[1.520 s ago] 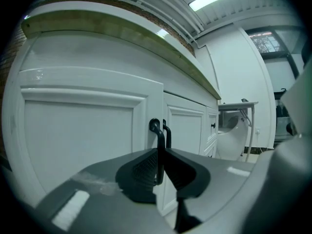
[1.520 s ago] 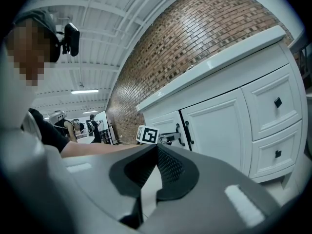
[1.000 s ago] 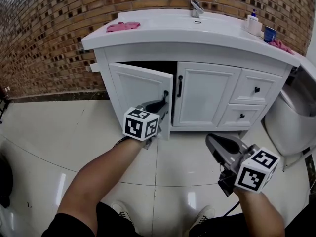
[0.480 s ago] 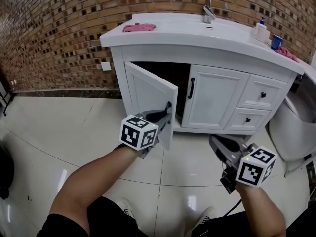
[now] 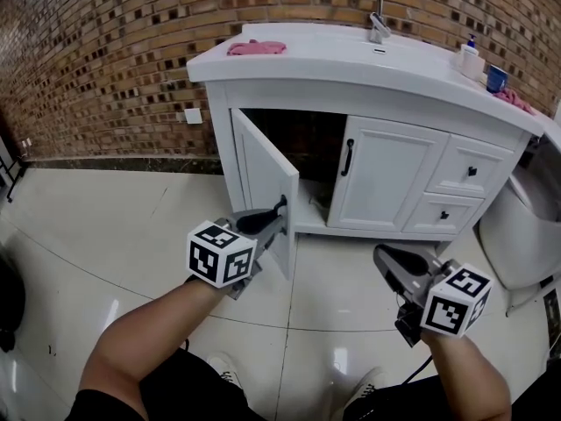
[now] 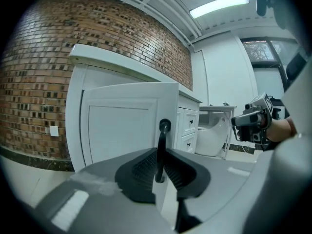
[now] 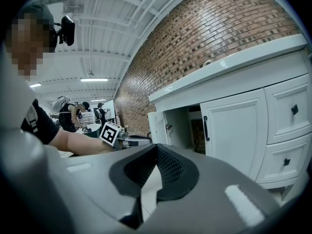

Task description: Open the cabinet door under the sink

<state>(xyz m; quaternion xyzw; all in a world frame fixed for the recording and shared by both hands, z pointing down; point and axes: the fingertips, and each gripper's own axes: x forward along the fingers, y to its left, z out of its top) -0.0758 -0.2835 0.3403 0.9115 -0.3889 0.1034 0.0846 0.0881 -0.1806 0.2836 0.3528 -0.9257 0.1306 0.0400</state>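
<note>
White and panelled, the left door (image 5: 263, 178) of the cabinet (image 5: 386, 90) stood swung well out from the cabinet front, with the dark inside showing behind it. The left gripper (image 5: 273, 213) was clenched on the door's black handle (image 6: 161, 150) (the bar ran upright between the pads). The right gripper (image 5: 386, 257) hung in front of the cabinet's drawers, jaws together on nothing. A pink cloth (image 5: 257, 48) lay on the cabinet top.

White cabinet door (image 5: 263, 182), black handle (image 6: 161, 150), brown brick wall (image 5: 105, 51), pink cloth (image 5: 256, 48)
</note>
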